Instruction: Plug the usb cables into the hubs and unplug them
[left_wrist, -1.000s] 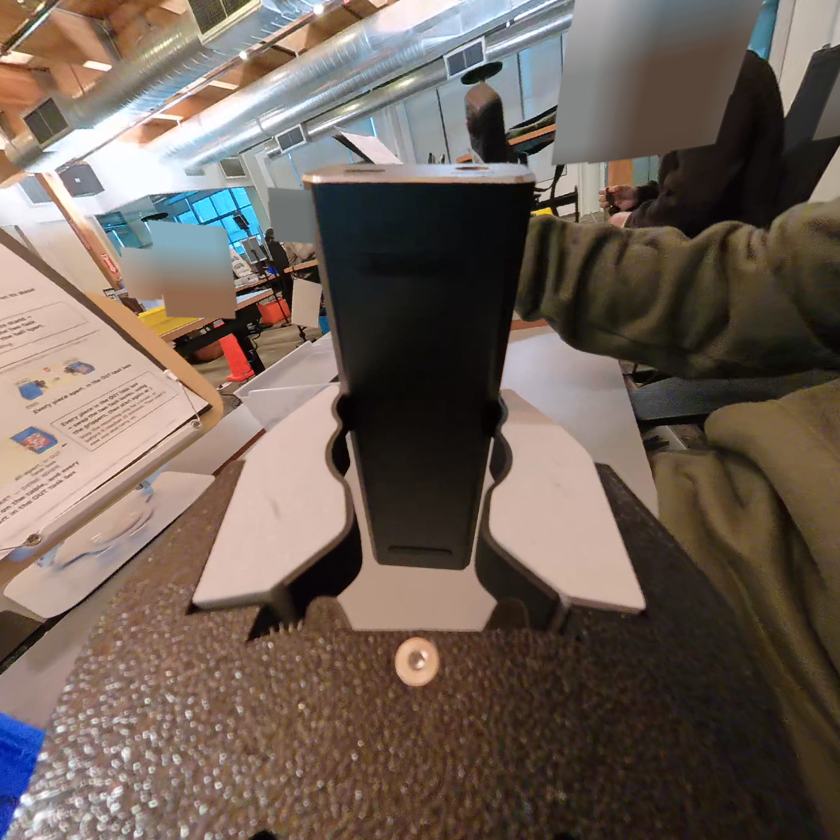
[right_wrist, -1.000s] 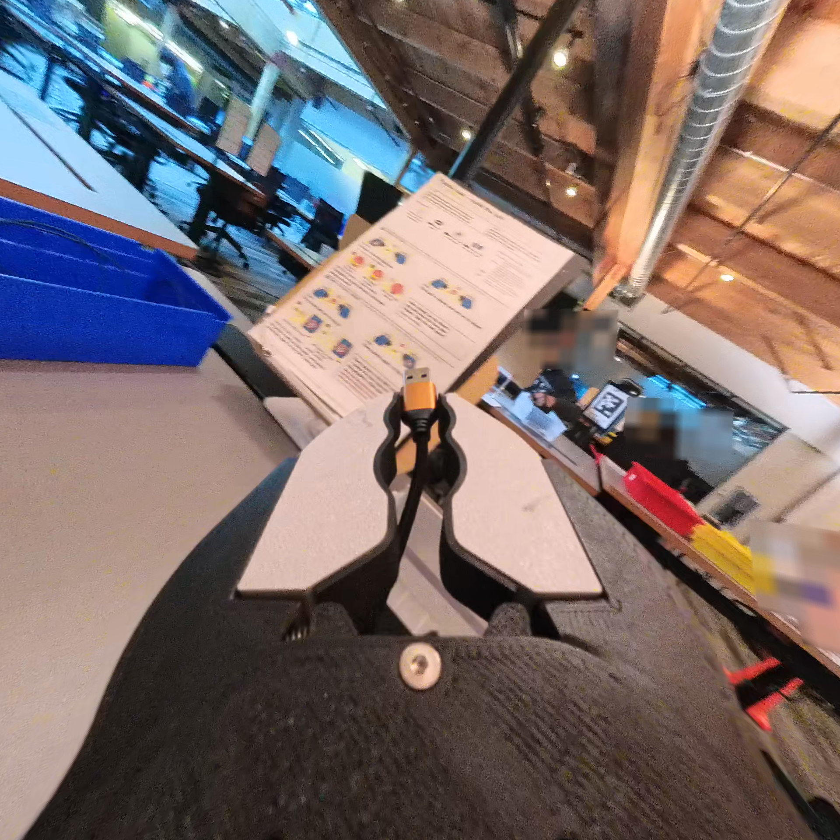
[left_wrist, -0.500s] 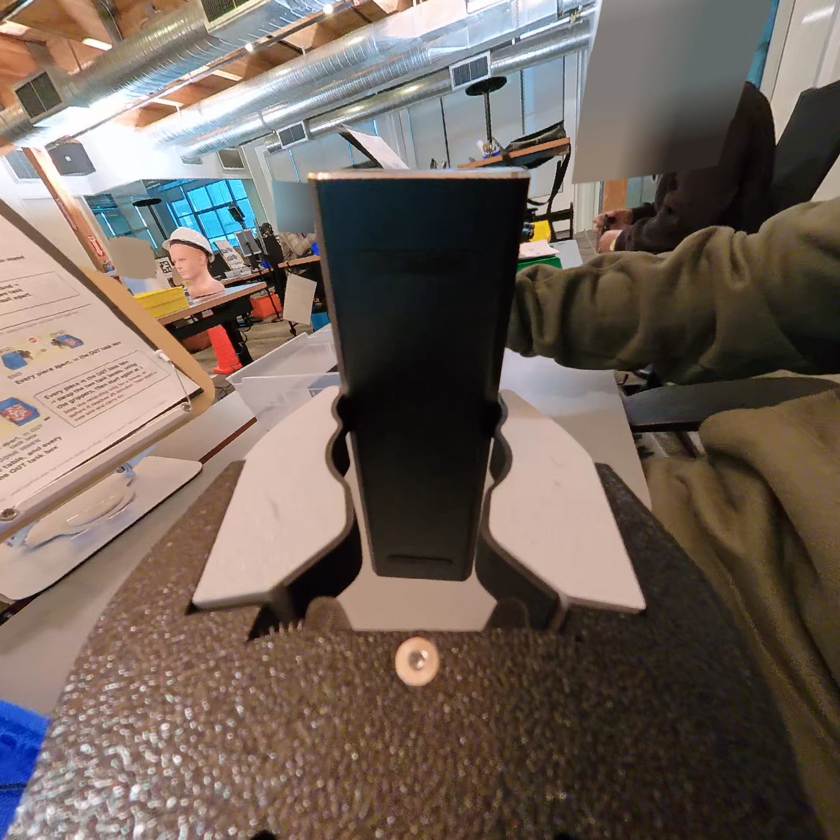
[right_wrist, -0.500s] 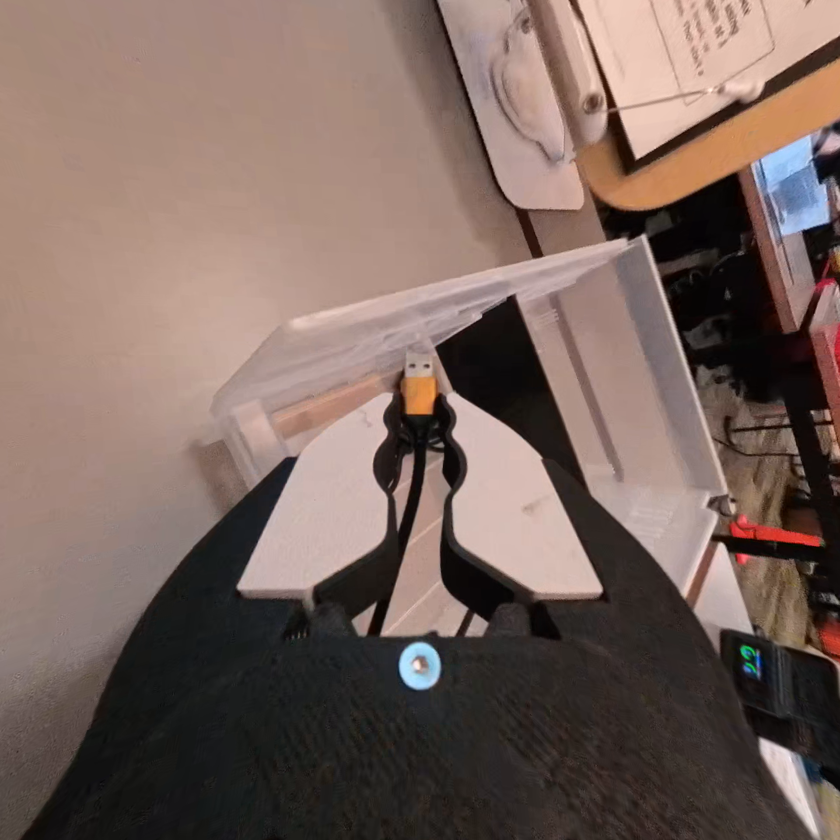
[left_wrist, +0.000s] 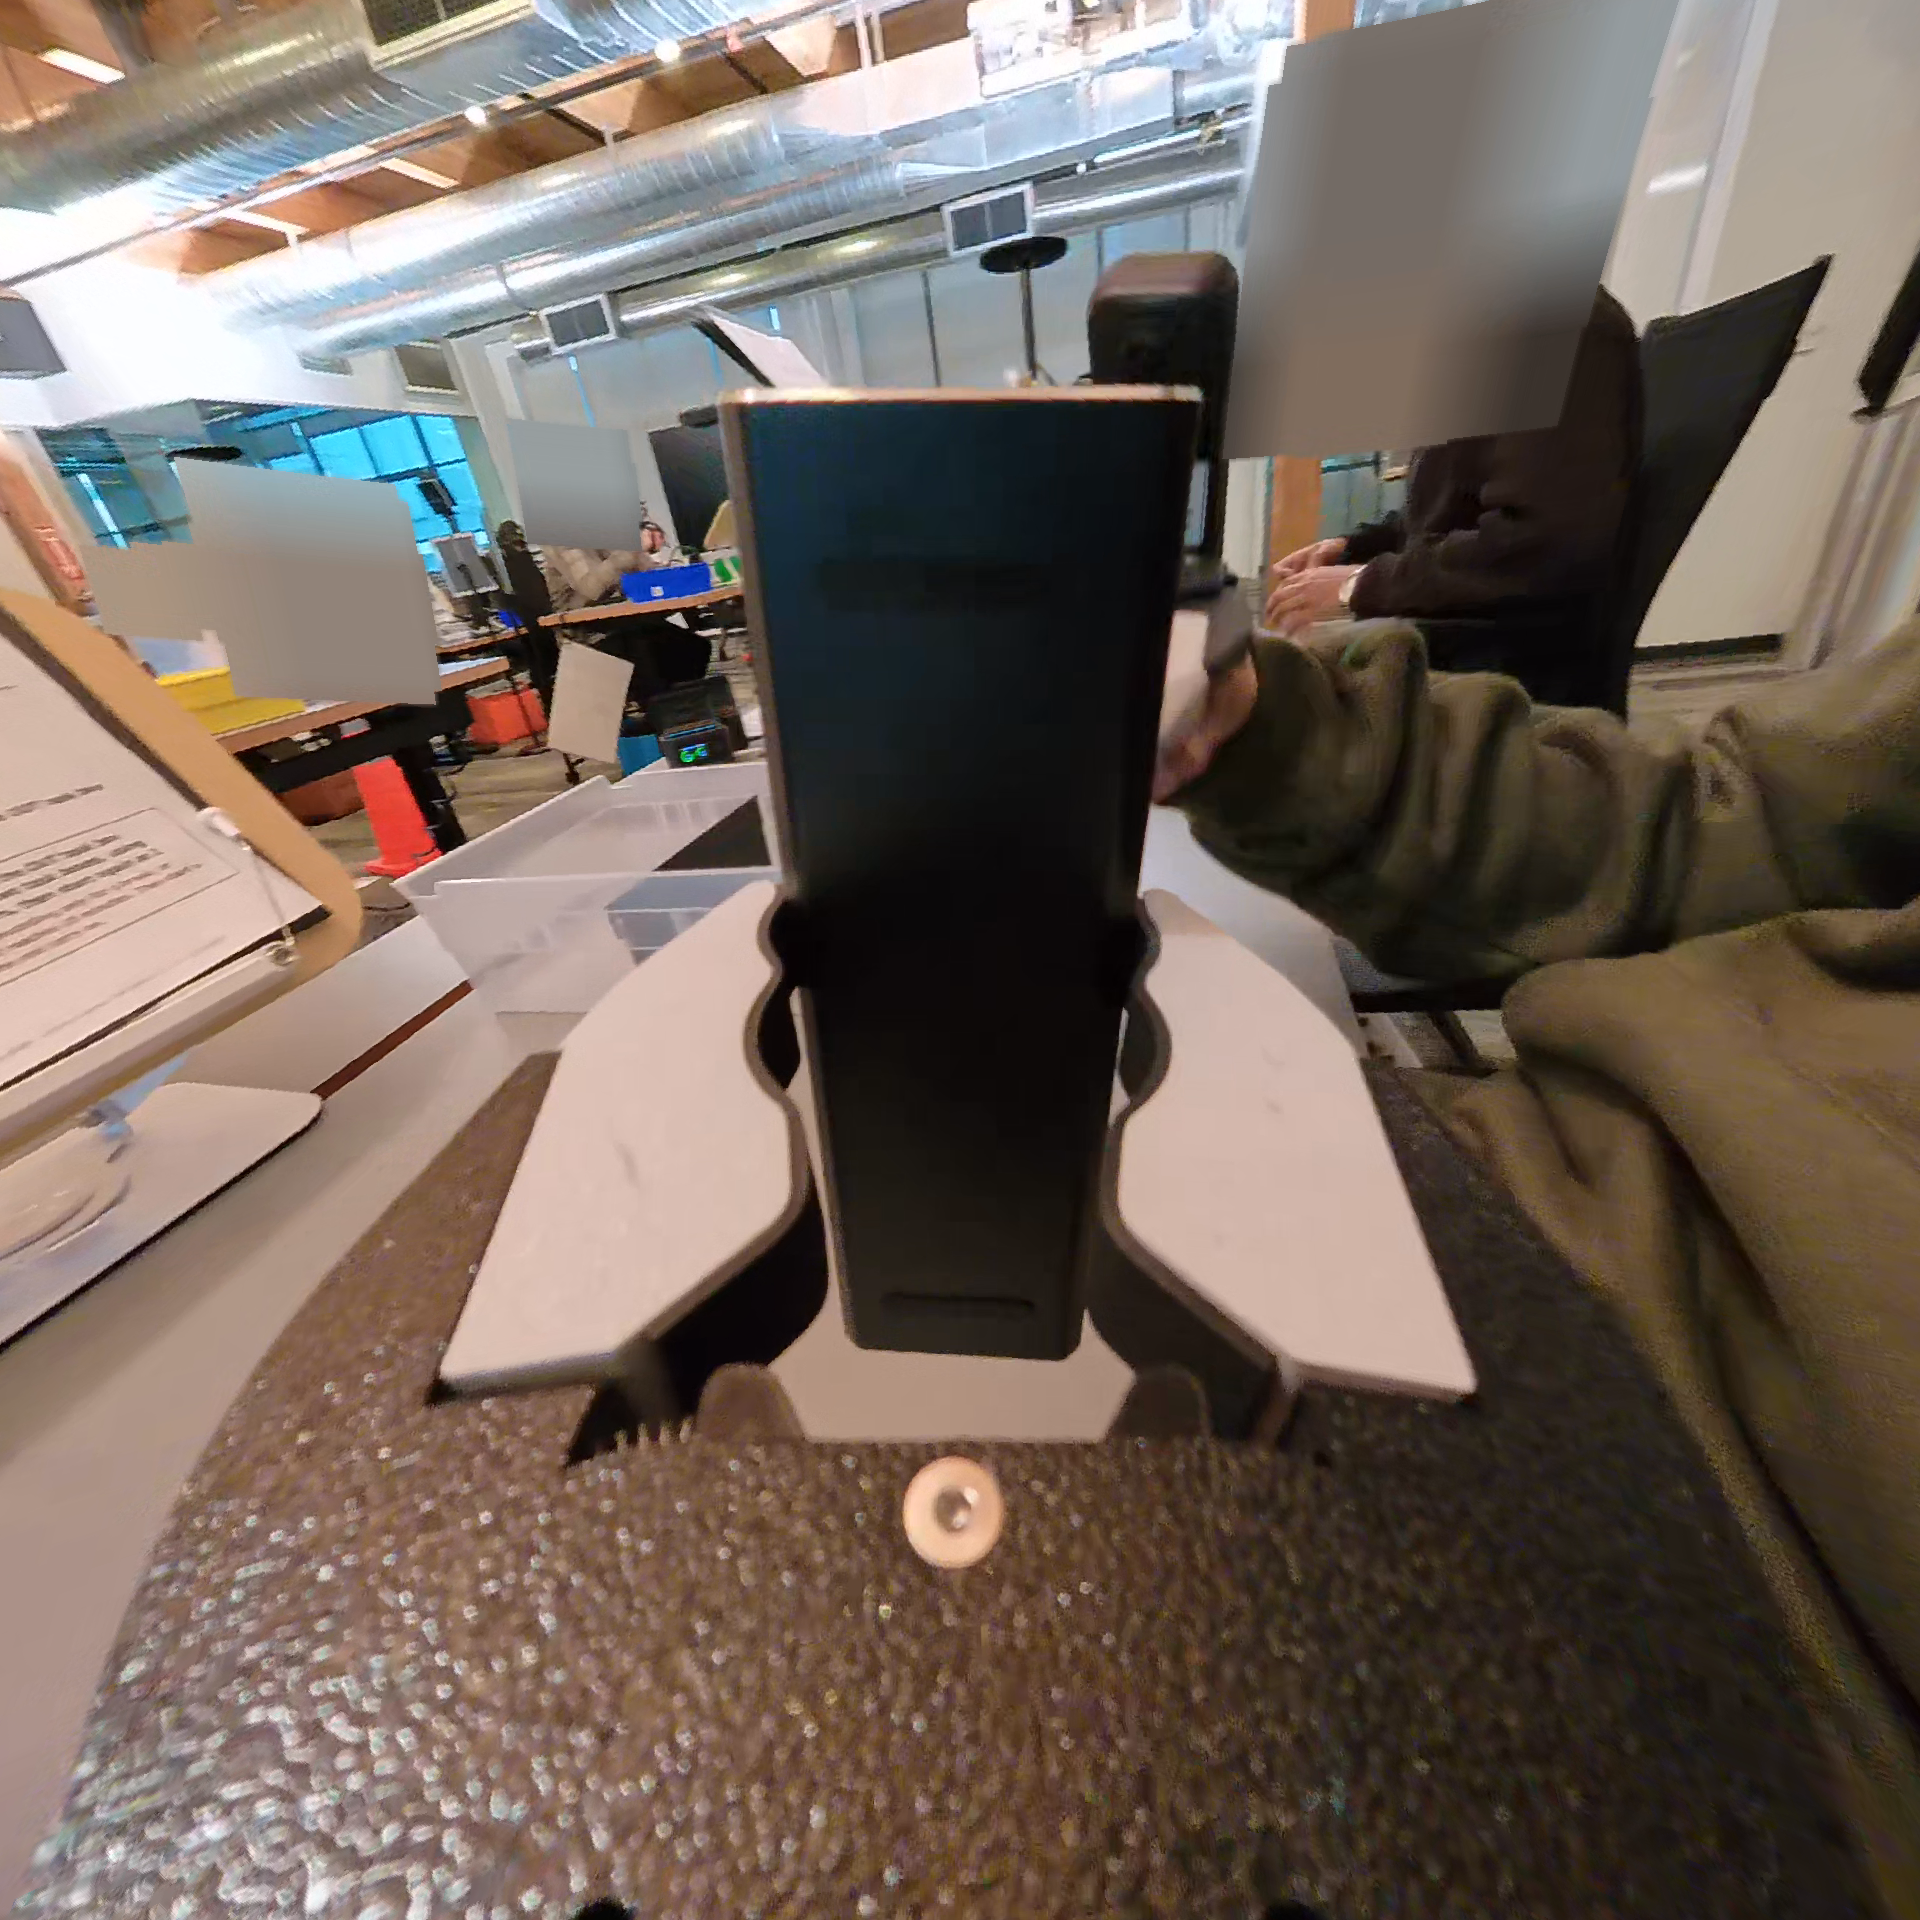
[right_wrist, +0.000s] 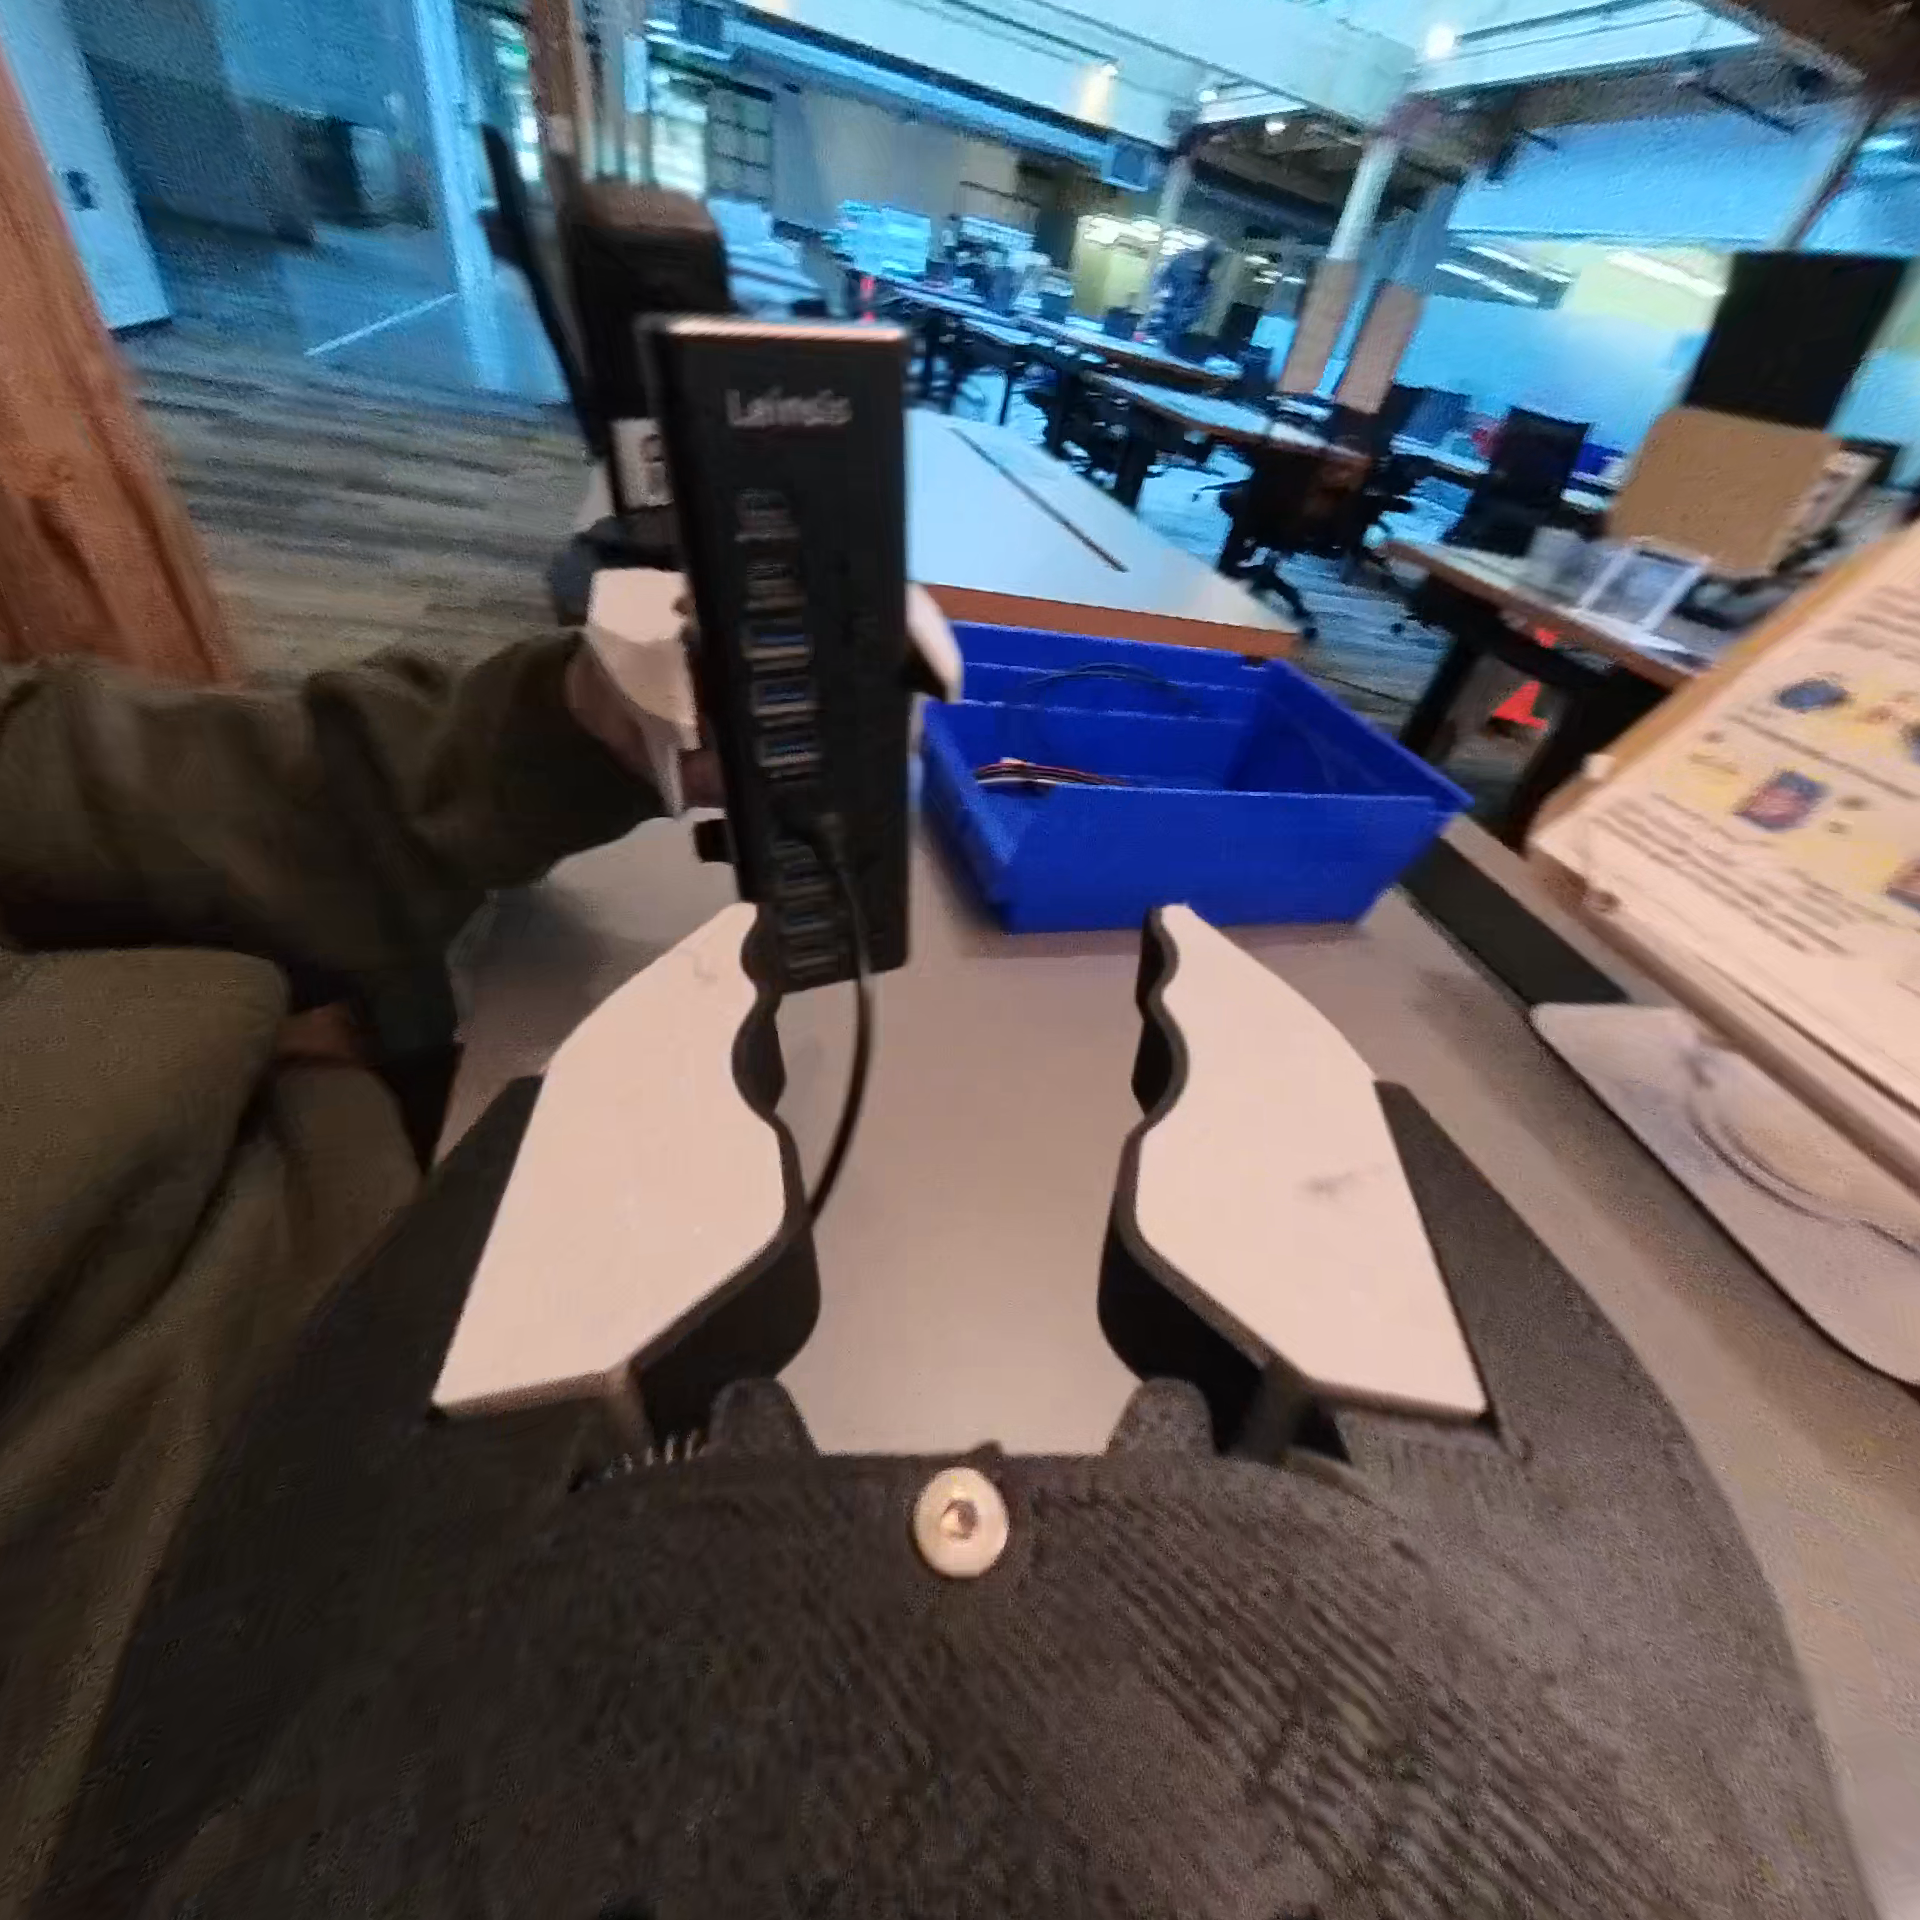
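Left gripper: jaws pinching the hub by its two long sides, holding it upright above the tabletop; in the right wrist view the same gripper shows as white fingers on either side of the hub.
Hub: a tall black bar; the left wrist view shows only its plain dark back, so the ports are hidden there. In the right wrist view the hub faces the camera with a column of ports, blurred, so their number is hard to make out.
USB cable: a thin black lead plugged into a port in the hub's lower half and curving down behind the right gripper's left finger; its far end is hidden.
Right gripper: jaws spread wide, nothing between them, just in front of the hub's lower end.
Tabletop: pale grey, largely covered by the gripper body.
Blue bin: beyond the hub on the tabletop, with thin wires inside, too small to identify.
Instruction board: tilted on a stand at the right, cut off by the frame edge.
Clear plastic box: on the tabletop behind the left gripper, partly hidden by the hub.
Olive sleeve: reaches in from the right; the hand is mostly hidden behind the hub.
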